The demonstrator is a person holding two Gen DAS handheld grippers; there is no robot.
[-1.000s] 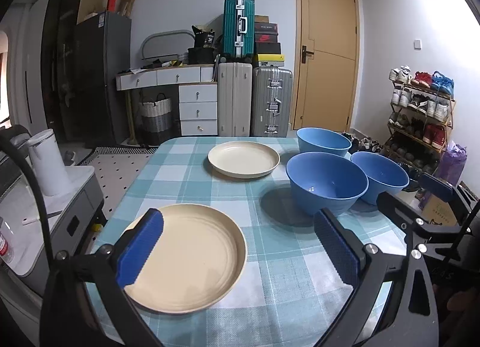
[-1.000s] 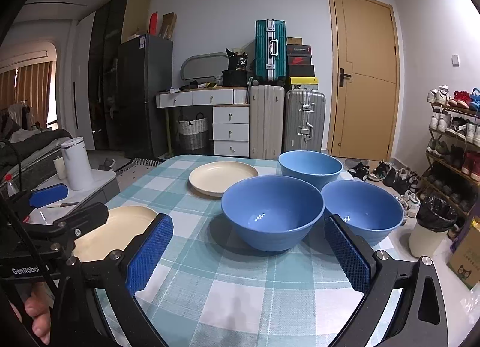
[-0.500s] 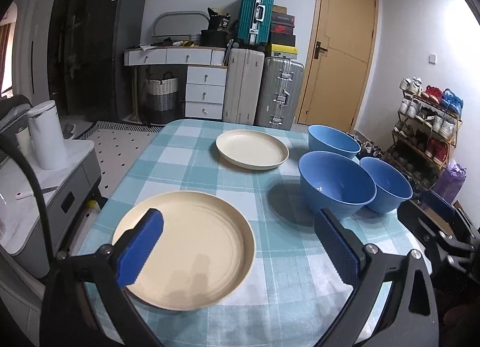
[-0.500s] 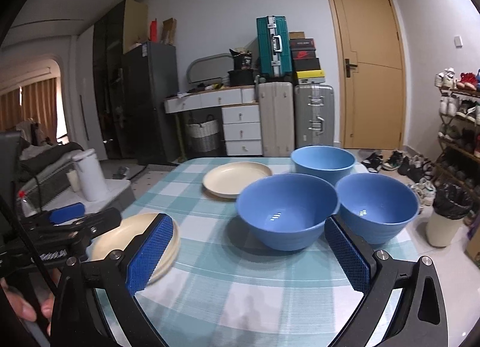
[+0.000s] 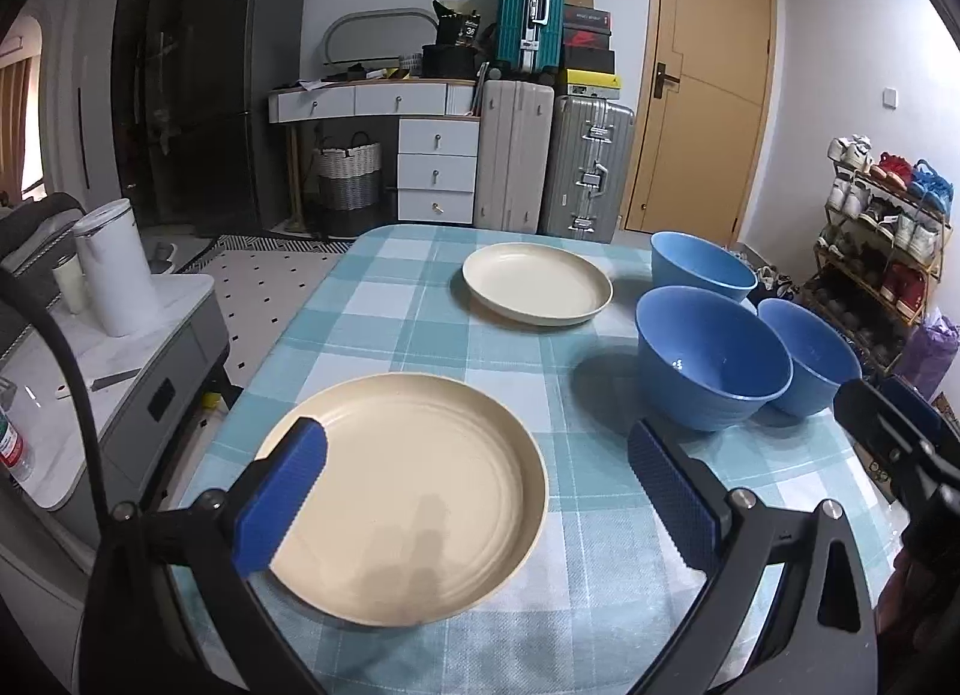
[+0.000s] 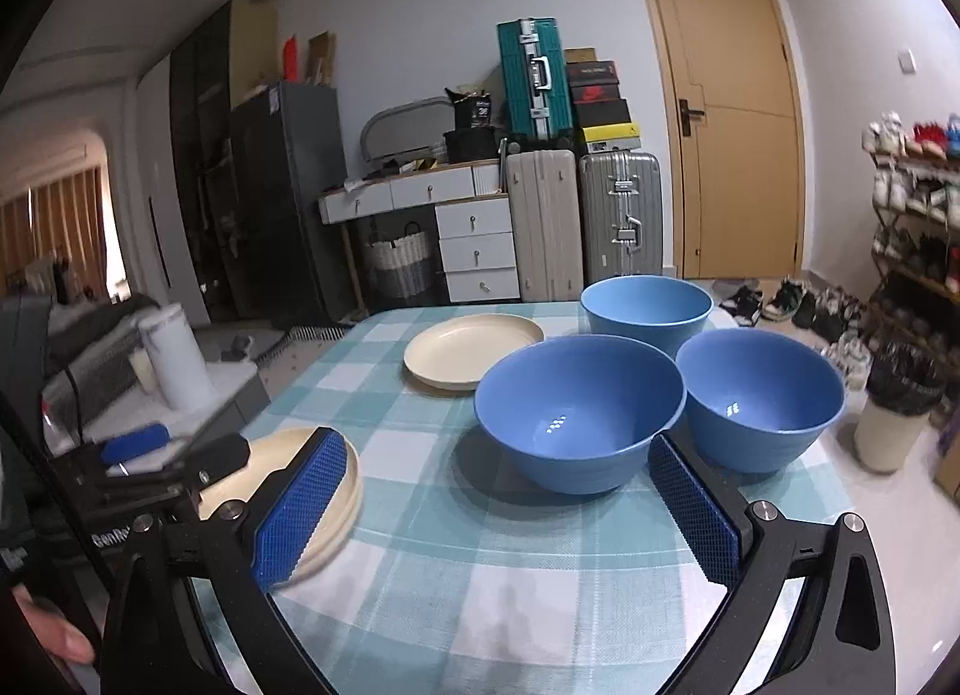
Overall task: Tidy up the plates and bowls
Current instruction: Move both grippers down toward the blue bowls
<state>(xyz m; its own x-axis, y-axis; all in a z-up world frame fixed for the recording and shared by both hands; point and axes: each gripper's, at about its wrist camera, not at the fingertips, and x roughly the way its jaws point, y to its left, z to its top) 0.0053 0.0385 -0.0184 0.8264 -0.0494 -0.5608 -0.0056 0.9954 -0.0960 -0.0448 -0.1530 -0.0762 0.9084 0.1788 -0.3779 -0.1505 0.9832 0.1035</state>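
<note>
Two cream plates and three blue bowls sit on a checked tablecloth. The near plate (image 5: 414, 491) (image 6: 336, 491) lies at the front left, with my open left gripper (image 5: 477, 494) hovering over its near half. The far plate (image 5: 537, 290) (image 6: 471, 350) lies at the back middle. A big bowl (image 5: 711, 359) (image 6: 579, 410) stands mid-right, a second bowl (image 5: 810, 356) (image 6: 759, 398) beside it, a third (image 5: 699, 266) (image 6: 648, 308) behind. My open right gripper (image 6: 498, 512) hangs just in front of the big bowl, holding nothing.
The table (image 5: 390, 329) ends near the bowls on the right. A side cabinet with a white kettle (image 5: 117, 269) stands left. Suitcases (image 5: 555, 161), drawers and a door are behind. A shoe rack (image 5: 882, 239) and bin (image 6: 894, 407) stand right.
Both grippers have risen and pulled back a little, so the plates and bowls sit lower and farther in view. The right view has swung slightly left. No object moved.
</note>
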